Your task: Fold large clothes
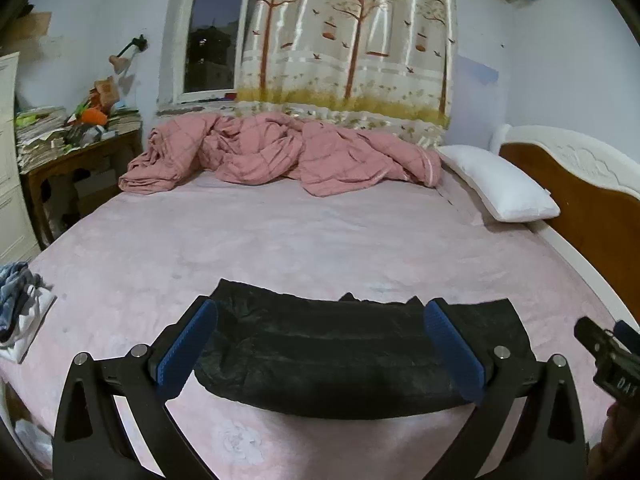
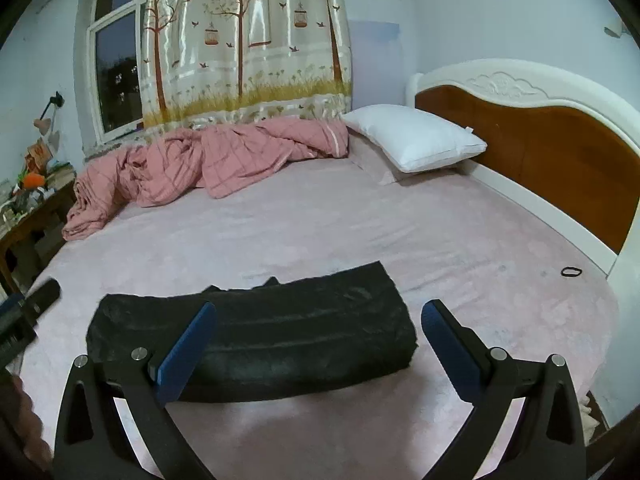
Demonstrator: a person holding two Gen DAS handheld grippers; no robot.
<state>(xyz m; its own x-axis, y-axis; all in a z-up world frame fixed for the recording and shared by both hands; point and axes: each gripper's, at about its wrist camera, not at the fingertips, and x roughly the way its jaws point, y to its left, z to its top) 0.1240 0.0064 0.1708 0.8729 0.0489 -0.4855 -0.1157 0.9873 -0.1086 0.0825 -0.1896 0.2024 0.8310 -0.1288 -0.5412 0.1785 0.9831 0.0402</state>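
Lying folded: black garment [image 1: 340,356] on bed [image 1: 280,240]

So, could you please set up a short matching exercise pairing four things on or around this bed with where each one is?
Things:
1. black folded garment
2. white pillow
3. pink quilt
4. black hair tie

Places:
a. bunched along the far side of the bed under the curtain
b. alone on the sheet near the headboard side
c. on the near part of the bed, in front of both grippers
d. leaning against the headboard end

Pairs: 1-c, 2-d, 3-a, 4-b
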